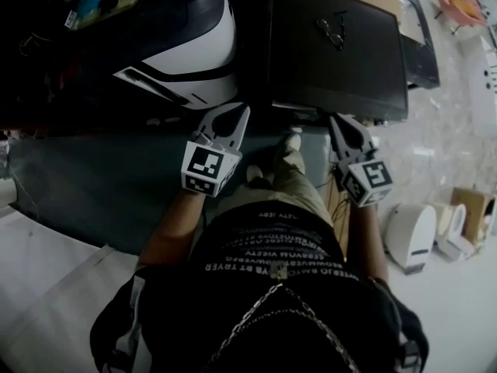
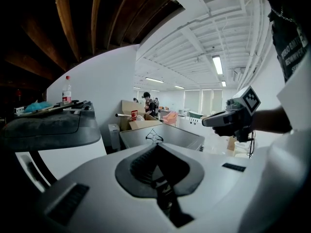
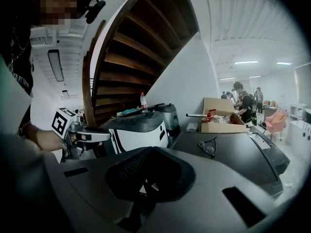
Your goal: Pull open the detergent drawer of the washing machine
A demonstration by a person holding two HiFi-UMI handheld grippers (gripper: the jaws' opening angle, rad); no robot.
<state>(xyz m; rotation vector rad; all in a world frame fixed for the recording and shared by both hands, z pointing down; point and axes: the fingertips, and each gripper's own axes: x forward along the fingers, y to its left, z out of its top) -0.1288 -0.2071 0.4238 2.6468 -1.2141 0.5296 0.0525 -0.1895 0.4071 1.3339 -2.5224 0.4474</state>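
The dark-topped washing machine point(image 1: 349, 76) stands at 12 o'clock from the person, but its front face and detergent drawer show in no view. The left gripper point(image 2: 156, 147) and right gripper point(image 3: 149, 150) hang short of it at 11 and 1 o'clock, fingers closed together on nothing, and a pair of glasses point(image 1: 331, 31) lies on the lid. The drawer is probably light, stiff plastic that slides straight out, best hooked at its front pull recess.

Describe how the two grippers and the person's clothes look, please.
Both the left gripper and right gripper have grey, pincer-shaped jaws with dark ribbed pads inside. Each carries a white cube with black square markers. A thin cable hangs below the right one. The person wears a black short-sleeved shirt with white lettering, and a chain.
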